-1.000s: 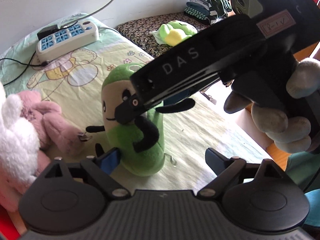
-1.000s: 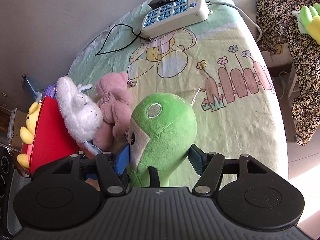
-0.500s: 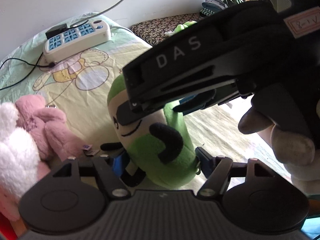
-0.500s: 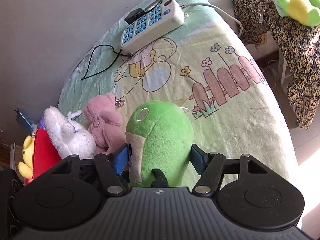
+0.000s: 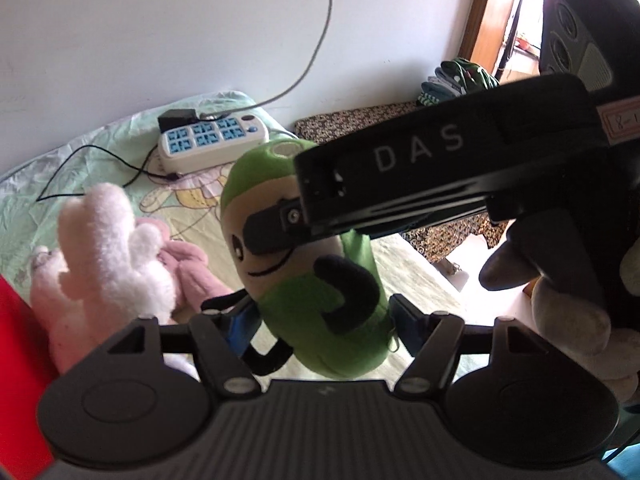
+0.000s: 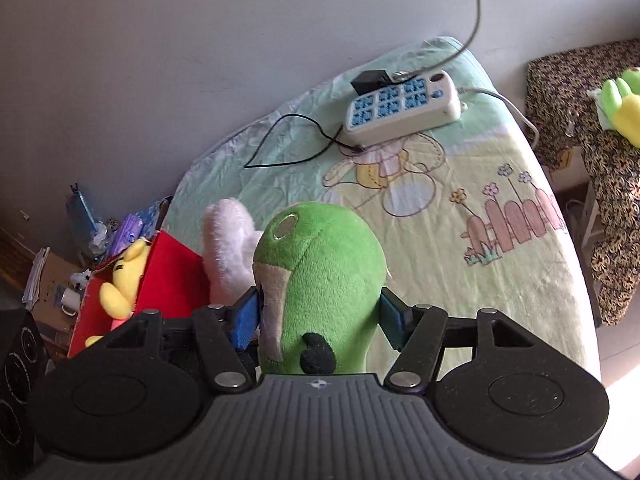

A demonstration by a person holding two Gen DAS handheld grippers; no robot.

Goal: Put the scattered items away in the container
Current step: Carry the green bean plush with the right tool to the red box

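Note:
A green plush toy (image 5: 320,280) with a beige face and black limbs is gripped from two sides. My left gripper (image 5: 324,326) is shut on its lower body, blue pads pressing both flanks. My right gripper (image 6: 320,320) is shut on the same green plush toy (image 6: 320,272) higher up; in the left wrist view its black finger (image 5: 268,228) lies across the toy's face. The toy is upright above the sheet, one black leg dangling. The red container (image 6: 168,272) stands to the left with a yellow plush (image 6: 124,280) in it.
A white plush (image 5: 108,248) and a pink plush (image 5: 188,264) lie on the cartoon-print bed sheet (image 6: 460,240) beside the container. A power strip (image 6: 400,108) with cables sits at the far end. A gloved hand (image 5: 572,320) holds the right gripper. A patterned bench (image 6: 608,184) stands right.
My left gripper's jaws closed onto the green toy's lower body. Both grippers then rose with the toy, so the bed and power strip look farther away.

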